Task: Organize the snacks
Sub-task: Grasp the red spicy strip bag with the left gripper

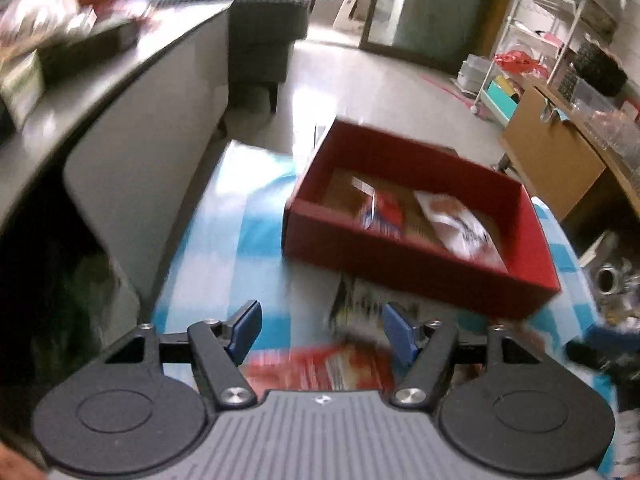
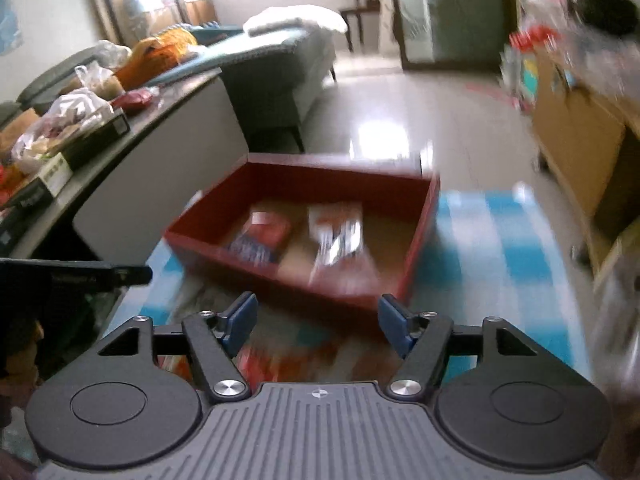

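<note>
A red open box (image 1: 408,256) (image 2: 420,232) stands on a blue-and-white checked cloth (image 1: 240,236) (image 2: 492,240). Inside lie a red-and-blue snack packet (image 1: 384,210) (image 2: 262,238) and a white-and-brown one (image 1: 460,228) (image 2: 340,232). My left gripper (image 1: 322,330) hangs open on the near side of the box, nothing between its blue pads. Below it lie blurred loose packets, one red (image 1: 320,368) and one pale with dark print (image 1: 360,300). My right gripper (image 2: 318,324) is open too, empty, above a blurred red packet (image 2: 280,360) in front of the box.
A grey table (image 1: 132,92) (image 2: 168,128) at the left carries bags and boxes of snacks (image 2: 68,120). A grey sofa (image 2: 276,68) stands behind it. Shiny floor lies beyond the box. A cardboard box (image 1: 548,160) and a cluttered shelf (image 1: 560,32) are at the right.
</note>
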`<state>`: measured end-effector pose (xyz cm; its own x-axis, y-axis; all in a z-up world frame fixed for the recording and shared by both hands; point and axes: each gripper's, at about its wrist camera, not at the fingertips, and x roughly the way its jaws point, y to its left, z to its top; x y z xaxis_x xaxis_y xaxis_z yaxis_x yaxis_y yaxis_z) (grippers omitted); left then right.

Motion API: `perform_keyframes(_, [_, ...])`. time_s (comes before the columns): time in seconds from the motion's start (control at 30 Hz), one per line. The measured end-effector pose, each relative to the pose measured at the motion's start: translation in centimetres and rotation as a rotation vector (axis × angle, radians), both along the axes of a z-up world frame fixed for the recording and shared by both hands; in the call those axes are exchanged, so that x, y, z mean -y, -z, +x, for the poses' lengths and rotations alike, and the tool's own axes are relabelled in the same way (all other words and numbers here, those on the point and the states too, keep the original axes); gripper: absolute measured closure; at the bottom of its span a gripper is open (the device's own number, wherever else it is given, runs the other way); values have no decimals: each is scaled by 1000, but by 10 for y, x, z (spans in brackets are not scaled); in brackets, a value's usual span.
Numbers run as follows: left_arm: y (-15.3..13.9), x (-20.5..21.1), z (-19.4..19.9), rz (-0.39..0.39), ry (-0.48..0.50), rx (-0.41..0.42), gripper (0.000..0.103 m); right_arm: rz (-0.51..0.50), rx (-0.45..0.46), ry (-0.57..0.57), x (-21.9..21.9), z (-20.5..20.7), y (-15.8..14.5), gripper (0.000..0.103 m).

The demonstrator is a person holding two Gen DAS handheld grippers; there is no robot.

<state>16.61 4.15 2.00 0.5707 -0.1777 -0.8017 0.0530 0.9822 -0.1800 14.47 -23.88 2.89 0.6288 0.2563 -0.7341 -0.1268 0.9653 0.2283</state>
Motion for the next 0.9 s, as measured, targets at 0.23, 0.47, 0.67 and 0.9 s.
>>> perform_keyframes(0.23, [24,-24,-44,21,-89,-111,40,-3,-61,-42,-26,-33,11,29])
perform_keyframes(0.47, [51,-32,-47,8,-179,-168,36,14,-81,-81,-42,-44,15,26])
perform_keyframes(0.67, [63,-11,-36,96,-165,-176,29,48,-115,-75,-36,-40,23,26])
perform_keyframes(0.9, [67,-7,-33,160,-173,-190,40,73,-156,-11,-18,-28,32,22])
